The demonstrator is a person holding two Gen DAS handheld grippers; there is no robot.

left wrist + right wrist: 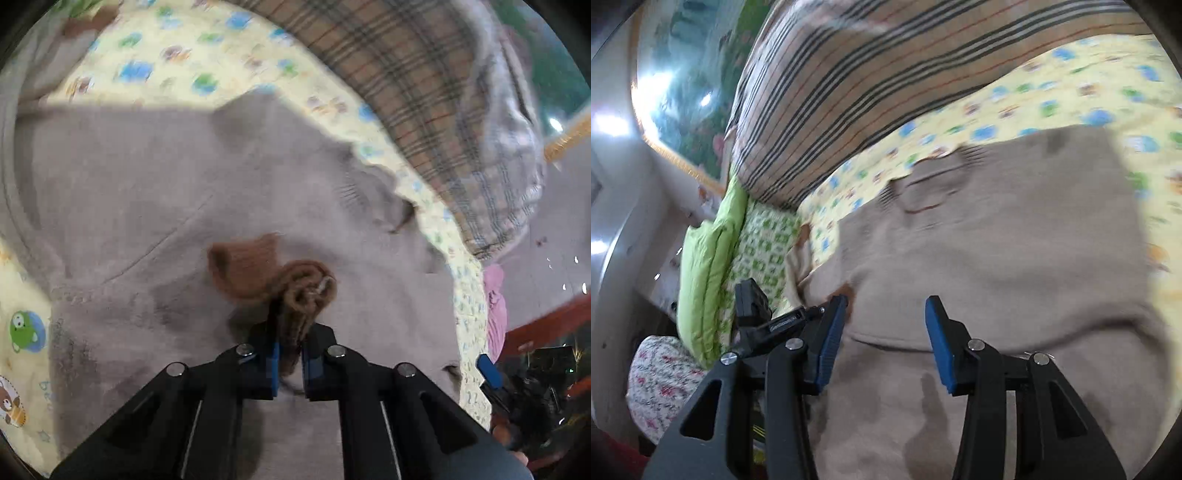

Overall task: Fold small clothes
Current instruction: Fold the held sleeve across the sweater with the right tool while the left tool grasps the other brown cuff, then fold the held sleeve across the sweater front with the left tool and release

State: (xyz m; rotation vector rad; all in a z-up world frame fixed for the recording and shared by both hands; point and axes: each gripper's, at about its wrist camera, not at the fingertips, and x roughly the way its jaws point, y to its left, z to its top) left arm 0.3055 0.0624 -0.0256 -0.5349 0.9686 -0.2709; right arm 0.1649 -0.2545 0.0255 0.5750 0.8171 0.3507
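Observation:
A small beige garment [155, 206] lies spread on a yellow cartoon-print sheet [155, 62]. My left gripper [290, 354] is shut on the garment's brown knit cuff [295, 291], bunched between the blue pads and lifted over the beige body. In the right wrist view the same beige garment [1015, 236] fills the middle. My right gripper [884, 332] is open and empty just above the garment, with its blue pads [831, 339] wide apart. The left gripper's body [757, 310] shows at its left.
A brown plaid blanket [417, 74] lies bunched behind the sheet, also striped in the right wrist view [868, 74]. A green pillow [709, 273] and a floral cloth [661, 380] sit at the left. A pink cloth [495, 314] hangs at the bed edge.

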